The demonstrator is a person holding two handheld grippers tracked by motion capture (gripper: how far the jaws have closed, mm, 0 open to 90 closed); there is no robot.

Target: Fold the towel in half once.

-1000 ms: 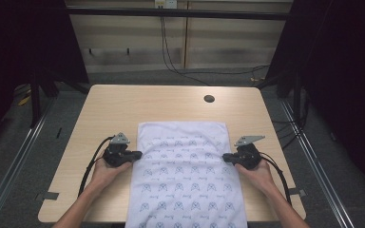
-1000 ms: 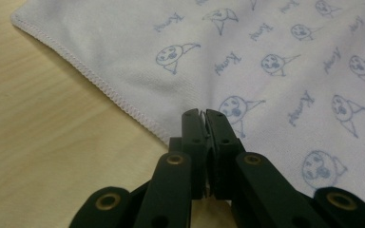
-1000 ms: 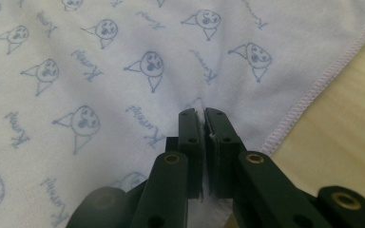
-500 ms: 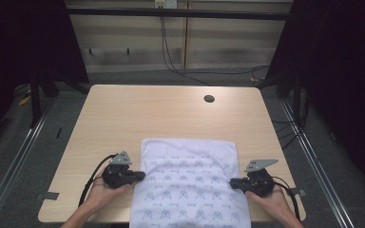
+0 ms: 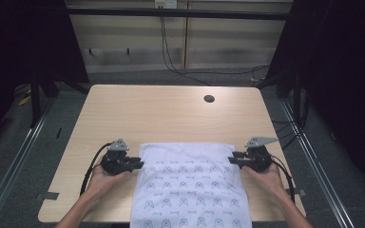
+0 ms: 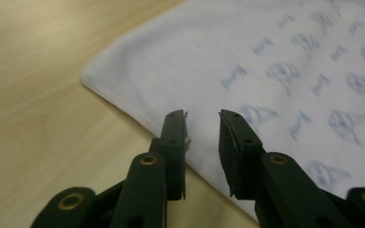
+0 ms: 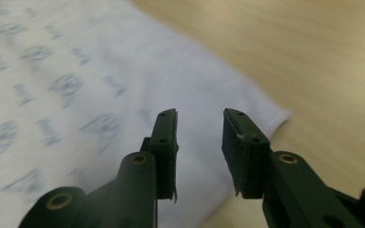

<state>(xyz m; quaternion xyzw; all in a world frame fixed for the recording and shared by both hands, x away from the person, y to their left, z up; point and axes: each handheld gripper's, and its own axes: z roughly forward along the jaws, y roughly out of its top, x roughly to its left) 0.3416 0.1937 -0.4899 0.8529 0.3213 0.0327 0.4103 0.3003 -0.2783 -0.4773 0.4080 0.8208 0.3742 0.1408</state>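
Both grippers are now nearer to the person's edge of the table (image 5: pixel 171 114) than one second ago, and the far edge of the white printed cloth (image 5: pixel 190 185) has come with them, so more bare wood shows beyond it. The jaws of the left gripper (image 5: pixel 137 165) and the right gripper (image 5: pixel 234 160) have just been opening. In each gripper view they stand spread, with nothing pinched; the cloth lies flat under them. The left gripper (image 6: pixel 203 124) hovers at the cloth's left far corner, the right gripper (image 7: pixel 199 122) at the right one. I judge that the pull toward the person is finished and the cloth is released. Its near part hangs over the table edge, so folding or smoothing probably remains.
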